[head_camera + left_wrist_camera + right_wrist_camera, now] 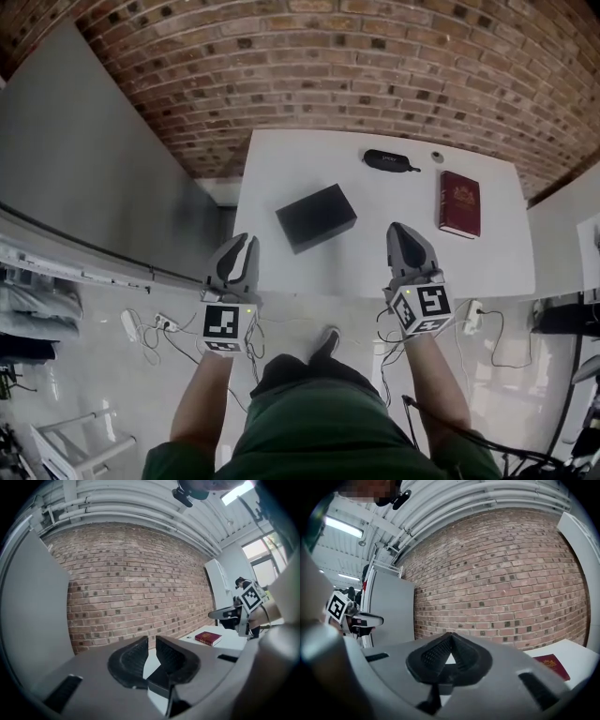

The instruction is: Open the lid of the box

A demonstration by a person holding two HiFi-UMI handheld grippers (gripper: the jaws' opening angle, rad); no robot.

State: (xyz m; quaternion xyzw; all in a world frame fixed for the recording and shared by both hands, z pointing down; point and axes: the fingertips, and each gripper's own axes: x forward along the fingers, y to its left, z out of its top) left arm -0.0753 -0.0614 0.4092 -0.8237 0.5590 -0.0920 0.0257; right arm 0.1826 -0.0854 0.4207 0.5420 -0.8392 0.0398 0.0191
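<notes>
The box point(316, 217), left of centre, is showing a smooth, matt black skin on the smooth white table point(281, 169). The book point(459, 203), at right, is wearing a dark red, faintly sheened cover. A rough brick wall point(375, 66) is filling the top. The left gripper point(246, 240) and right gripper point(398, 228) are showing matt grey plastic shells and ribbed black pads point(131, 660).

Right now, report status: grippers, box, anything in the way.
Left gripper shut, empty; right gripper shut, empty. Box on table, lid closed, untouched. Book and black case lie beyond, not in the way.
</notes>
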